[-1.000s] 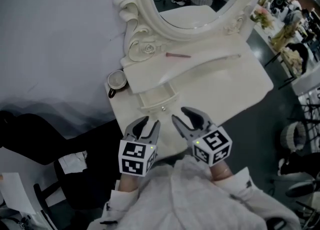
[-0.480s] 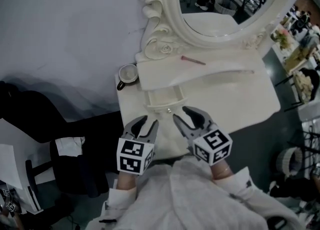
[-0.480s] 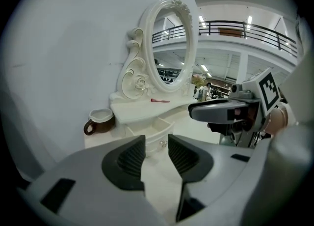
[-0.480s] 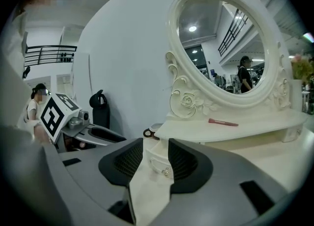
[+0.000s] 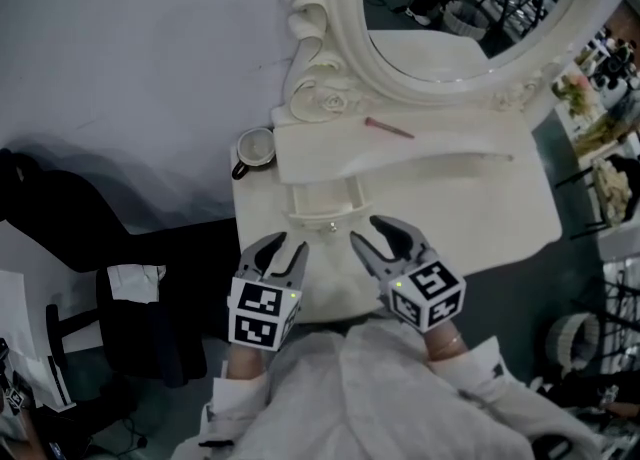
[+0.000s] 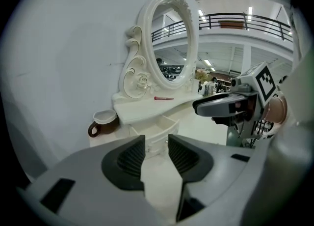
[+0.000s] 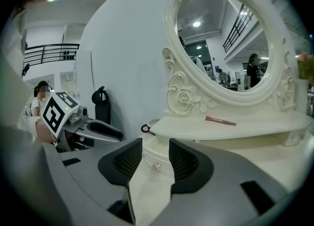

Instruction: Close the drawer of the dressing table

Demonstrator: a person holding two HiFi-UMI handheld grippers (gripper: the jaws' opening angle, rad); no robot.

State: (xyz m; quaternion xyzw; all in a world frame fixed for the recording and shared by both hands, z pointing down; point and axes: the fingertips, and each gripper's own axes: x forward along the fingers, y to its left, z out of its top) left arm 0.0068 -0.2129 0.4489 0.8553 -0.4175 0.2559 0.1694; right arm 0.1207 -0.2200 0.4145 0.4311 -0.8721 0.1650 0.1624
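Drawer: small white pulled-out drawer (image 5: 322,198), just ahead of both tongs.
Left tongs (image 5: 288,242): released, empty.
Right tongs (image 5: 364,228): just been widening, nothing gripped.

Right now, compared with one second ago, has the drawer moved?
No. The drawer still stands open, reaching equally far out from under the shelf.
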